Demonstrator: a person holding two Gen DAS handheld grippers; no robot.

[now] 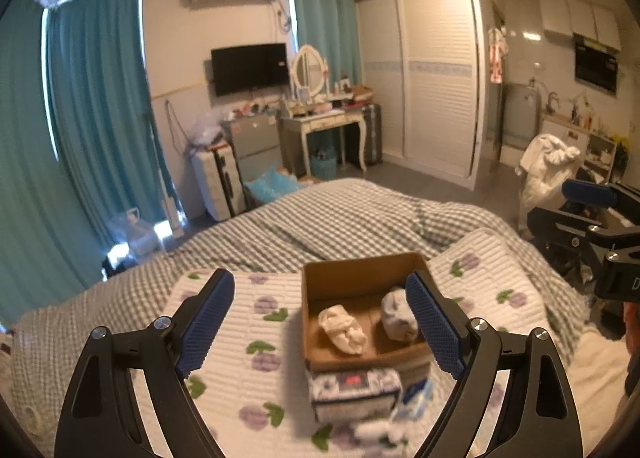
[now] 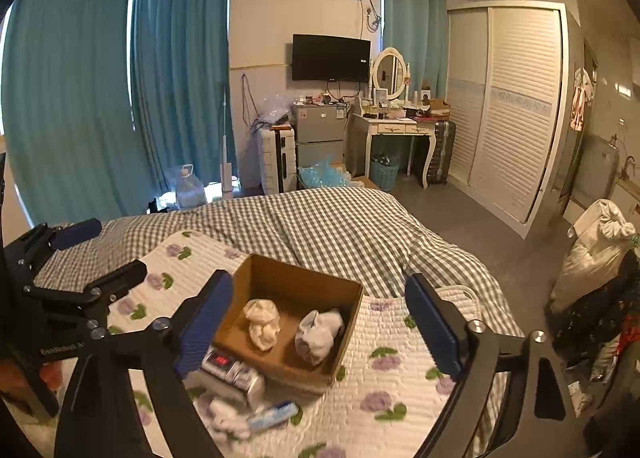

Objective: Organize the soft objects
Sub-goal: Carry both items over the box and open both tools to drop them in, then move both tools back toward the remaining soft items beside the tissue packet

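Left wrist view: a bed [image 1: 352,213] under a grey-and-white gingham cover fills the middle ground, its far edge giving onto open grey floor before a white louvred wardrobe [image 1: 436,73] and a dressing table [image 1: 324,123]. A white ribbed quilt [image 1: 256,322] printed with purple flowers lies over the near part of the bed. On it sits an open brown cardboard box [image 1: 352,278], square-walled, holding two crumpled white cloth bundles [image 1: 344,328] side by side and apart. Against the box's near wall rests a soft tissue pack [image 1: 354,394]; smaller white and blue items beside it are blurred. The left gripper [image 1: 320,322] hangs above the quilt, its ridged blue pads spread wide with nothing between them. The right gripper [image 1: 588,213] shows at the right edge.

Right wrist view: the same box [image 2: 296,282] stands near the quilt's [image 2: 400,390] middle, with bare quilt to its right and the bed's [image 2: 320,221] corner falling away to clear floor. The two bundles [image 2: 262,322] lie on the box floor. The right gripper [image 2: 320,322] is raised over the box, wide apart and empty, touching nothing. The left gripper [image 2: 96,254] appears at left, held by a hand [image 2: 48,376].
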